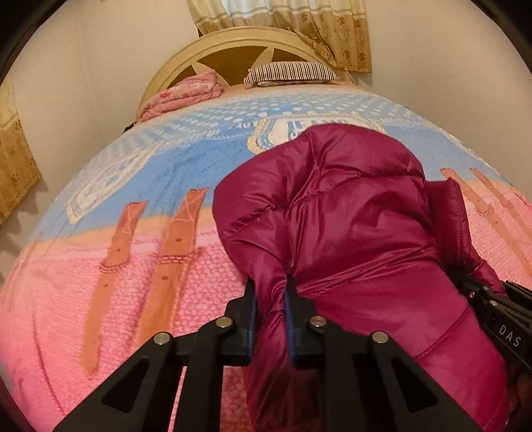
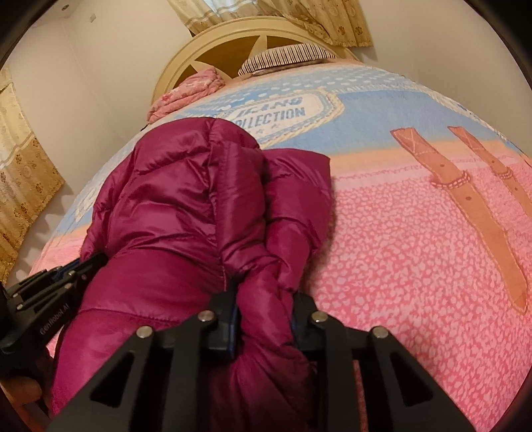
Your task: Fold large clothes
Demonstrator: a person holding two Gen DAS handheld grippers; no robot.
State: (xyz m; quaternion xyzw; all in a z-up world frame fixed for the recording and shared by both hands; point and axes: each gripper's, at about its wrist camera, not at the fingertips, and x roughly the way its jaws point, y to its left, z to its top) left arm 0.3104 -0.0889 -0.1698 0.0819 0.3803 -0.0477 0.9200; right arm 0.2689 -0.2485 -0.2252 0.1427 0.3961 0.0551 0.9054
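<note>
A magenta puffer jacket (image 1: 349,212) lies lengthwise on the bed, its far end toward the headboard; it also shows in the right wrist view (image 2: 173,206). My left gripper (image 1: 271,299) is shut on a bunched fold at the jacket's near left edge. My right gripper (image 2: 266,312) is shut on a bunched fold at the jacket's near right edge. Each gripper shows at the side of the other's view: the right gripper (image 1: 482,292) and the left gripper (image 2: 66,275). The jacket's near hem hangs below both grippers.
The bed has a pink and blue blanket (image 1: 133,186) with strap prints and lettering (image 2: 282,113). A folded pink quilt (image 1: 186,93) and a striped pillow (image 1: 292,71) lie by the cream headboard (image 1: 232,43). Beige curtains (image 1: 319,30) hang behind; a wall is at left.
</note>
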